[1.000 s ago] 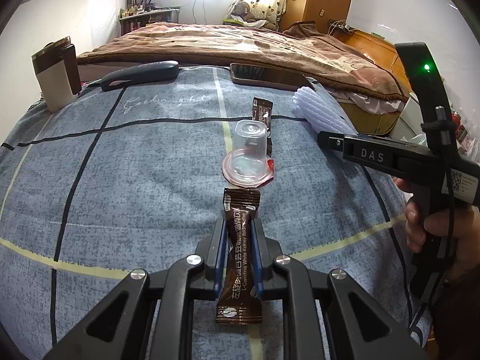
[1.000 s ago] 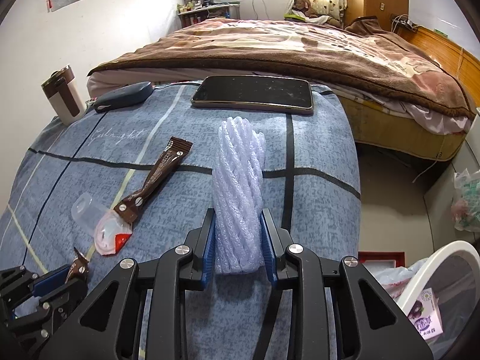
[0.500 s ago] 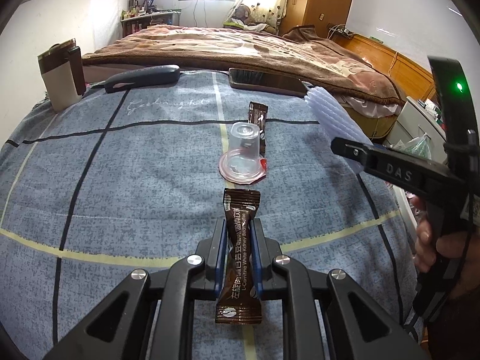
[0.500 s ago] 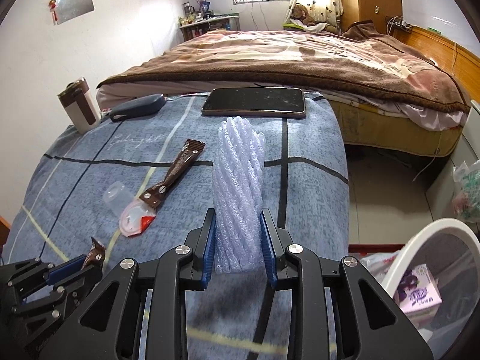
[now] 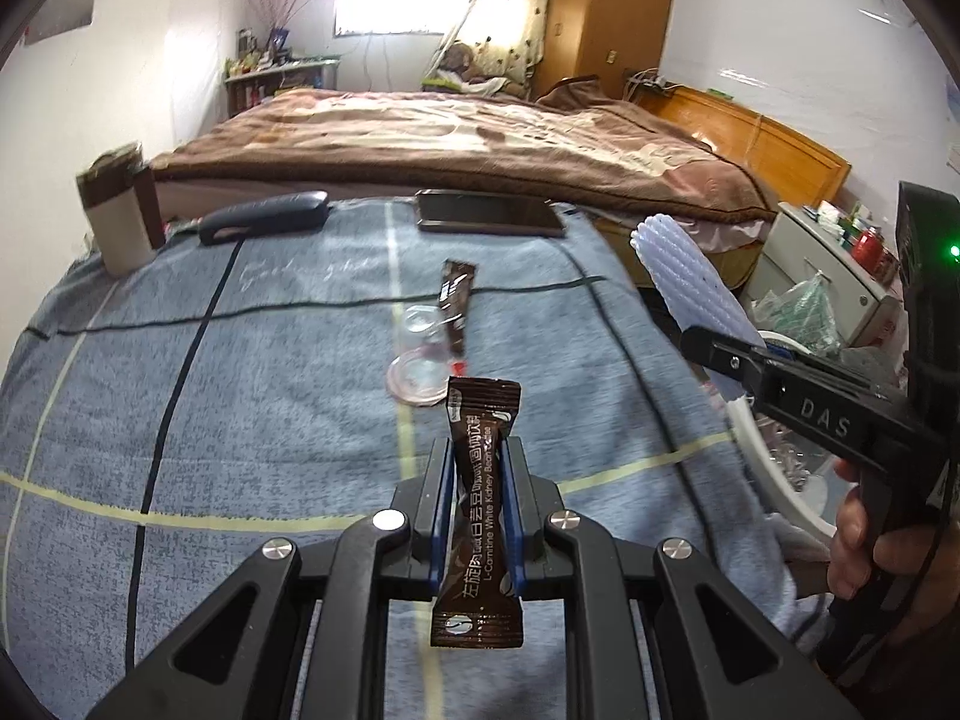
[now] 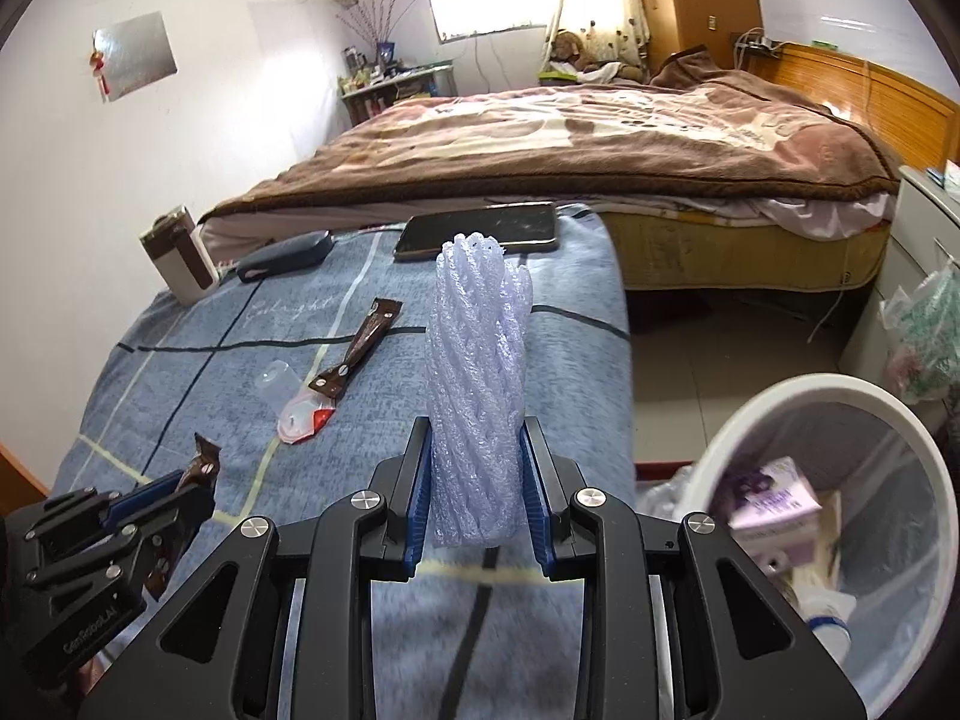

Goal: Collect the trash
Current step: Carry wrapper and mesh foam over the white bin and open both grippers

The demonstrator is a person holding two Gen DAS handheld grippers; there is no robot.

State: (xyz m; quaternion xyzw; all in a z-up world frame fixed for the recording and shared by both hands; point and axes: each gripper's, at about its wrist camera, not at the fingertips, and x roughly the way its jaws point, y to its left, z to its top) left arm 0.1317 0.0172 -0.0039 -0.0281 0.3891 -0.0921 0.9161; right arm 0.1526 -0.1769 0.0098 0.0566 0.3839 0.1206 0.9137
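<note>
my left gripper (image 5: 477,489) pinches a brown sachet (image 5: 480,510) upright, my right gripper (image 6: 477,480) clamps a foam net sleeve (image 6: 480,384) lengthwise, pointing away.

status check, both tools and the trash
Left tool shut on brown sachet. Right tool shut on foam net, near white bin. Nothing blocking.

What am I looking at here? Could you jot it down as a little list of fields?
Place: bedroom, blue blanket as work surface
Left gripper: shut on a brown sachet
Right gripper: shut on a white foam net
Left on blanket: second sachet, clear plastic cup, phone
Bin: white, to the right, already holds trash
</note>
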